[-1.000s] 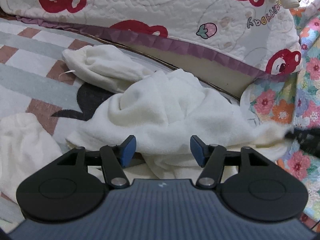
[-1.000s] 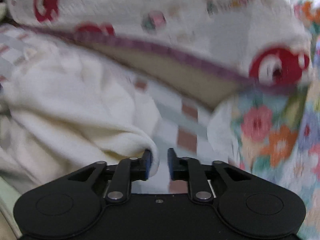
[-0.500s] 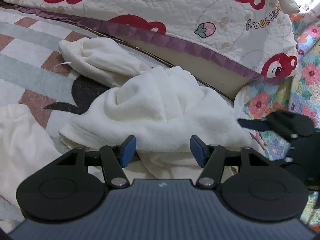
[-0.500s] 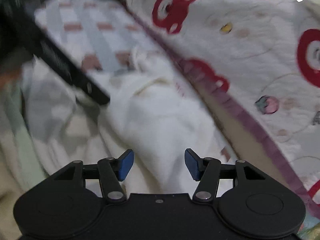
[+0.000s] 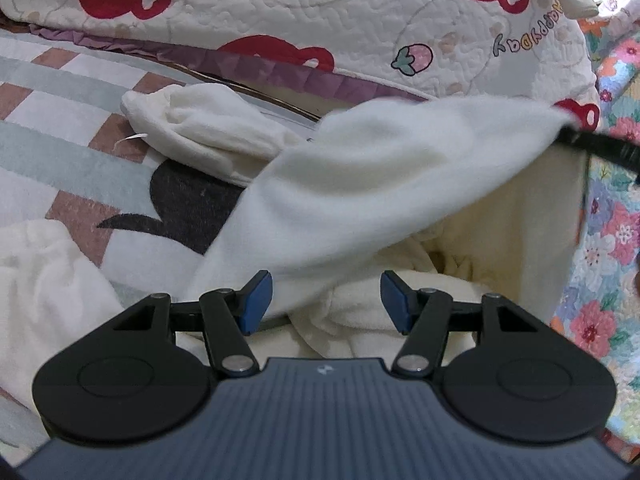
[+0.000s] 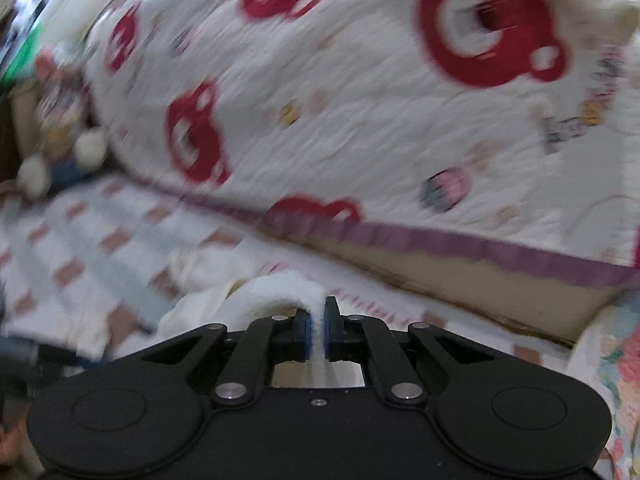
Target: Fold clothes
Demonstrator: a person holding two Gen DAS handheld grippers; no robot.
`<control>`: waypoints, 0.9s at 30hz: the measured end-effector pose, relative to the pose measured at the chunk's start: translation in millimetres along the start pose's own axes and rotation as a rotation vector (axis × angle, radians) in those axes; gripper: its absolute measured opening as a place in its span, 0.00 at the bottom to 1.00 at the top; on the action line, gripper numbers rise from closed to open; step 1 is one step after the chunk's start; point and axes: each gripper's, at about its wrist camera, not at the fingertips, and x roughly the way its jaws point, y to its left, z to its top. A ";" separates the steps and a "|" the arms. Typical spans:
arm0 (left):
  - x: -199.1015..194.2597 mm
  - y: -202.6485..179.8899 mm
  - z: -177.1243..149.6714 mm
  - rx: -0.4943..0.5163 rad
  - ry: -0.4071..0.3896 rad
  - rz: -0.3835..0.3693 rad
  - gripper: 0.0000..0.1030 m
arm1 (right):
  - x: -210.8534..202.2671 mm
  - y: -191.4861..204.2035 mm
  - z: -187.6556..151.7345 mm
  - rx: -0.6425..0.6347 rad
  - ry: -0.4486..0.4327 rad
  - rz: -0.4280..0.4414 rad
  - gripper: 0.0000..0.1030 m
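Note:
A cream fleece garment [image 5: 360, 184] lies crumpled on a checked blanket [image 5: 60, 128]. One part of it is pulled up and stretched toward the upper right, where the black tip of my right gripper [image 5: 592, 144] holds its corner. My left gripper [image 5: 326, 300] hovers open just above the bunched cloth, nothing between its blue pads. In the blurred right wrist view my right gripper [image 6: 318, 328] is shut on a thin fold of the cream fleece garment [image 6: 276, 292], which arches up over its left finger.
A quilted cover with red bear prints [image 5: 320, 12] rises behind the garment, edged by a purple frill [image 5: 280, 72]. A floral quilt [image 5: 612, 240] lies on the right. More cream fleece [image 5: 44, 280] sits at the left. A soft toy [image 6: 60, 148] lies far left.
My right gripper was open half a second ago; it has since shut on the garment's edge and lifted it up and to the right, spreading the cloth. My left gripper stays open, hardly moved.

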 end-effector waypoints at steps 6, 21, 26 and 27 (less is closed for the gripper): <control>5.7 -5.7 -3.3 0.037 0.018 -0.007 0.58 | -35.0 -46.4 22.4 0.058 -0.118 -0.121 0.05; 22.5 -33.4 -21.2 0.031 0.078 -0.090 0.65 | -97.8 -150.6 5.6 0.222 -0.308 -0.516 0.04; 29.3 -48.4 -28.9 0.029 0.112 -0.151 0.66 | -71.9 -220.8 -72.6 0.288 -0.005 -0.737 0.10; 31.2 -50.0 -30.3 0.032 0.121 -0.157 0.66 | -65.1 -234.1 -90.0 0.315 0.081 -0.756 0.20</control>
